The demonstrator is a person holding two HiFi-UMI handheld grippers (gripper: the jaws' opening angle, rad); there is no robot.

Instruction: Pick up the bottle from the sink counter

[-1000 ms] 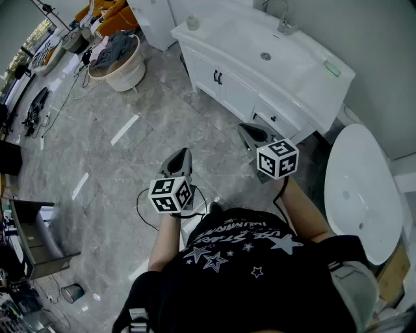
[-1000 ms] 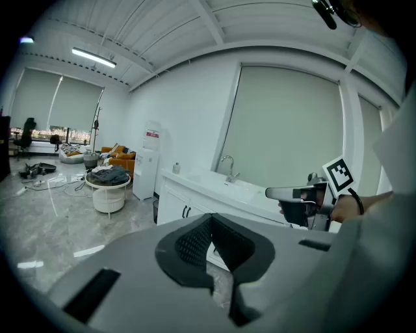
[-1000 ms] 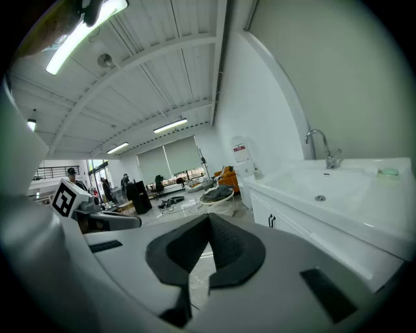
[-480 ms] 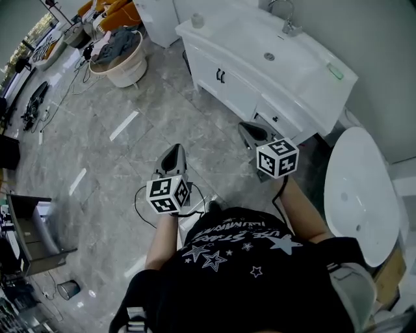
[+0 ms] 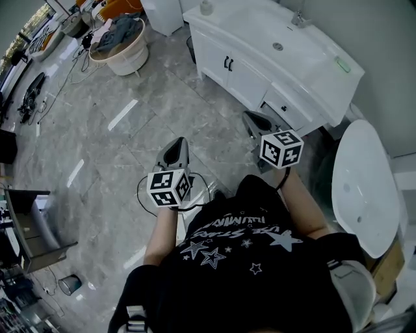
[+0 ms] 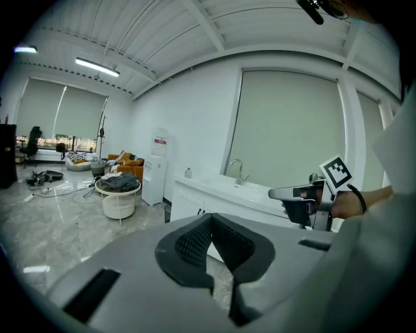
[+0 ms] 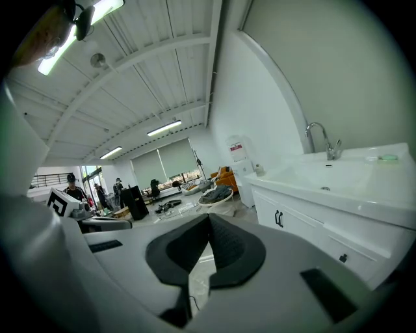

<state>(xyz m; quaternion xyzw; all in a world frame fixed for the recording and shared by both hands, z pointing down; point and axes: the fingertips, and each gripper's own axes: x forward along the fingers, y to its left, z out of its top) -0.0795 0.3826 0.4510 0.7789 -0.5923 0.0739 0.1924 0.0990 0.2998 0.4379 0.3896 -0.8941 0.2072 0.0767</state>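
Grey tiled floor (image 5: 130, 104): broad and mostly bare between the person and the cabinet, so there is a clear walking lane; one loose cable (image 5: 138, 198) loops beside the feet and could trip. Sink counter (image 5: 305, 65): white cabinet set against the wall, its long front edge facing the open floor, reachable from that side only. White tub (image 5: 361, 188): stands just right of the counter's near end and narrows the room on that side. Basket (image 5: 123, 55): round, piled with clothes, well left of the counter and clear of any approach. Left gripper (image 6: 211, 221): held low and level in front of the body, jaws pressed together with nothing between them, apparently just carried. Right gripper (image 7: 209, 218): likewise fully closed and empty, nearer the counter and pointed along its front; it would need to spread before any grasp. Tap (image 5: 300, 18): at the back rim by the wall. Bottle (image 5: 206, 8): small, pale, upright on the counter's far left corner, close to the edge, well away from both tools, untouched; approach not yet finished, by the look of it.
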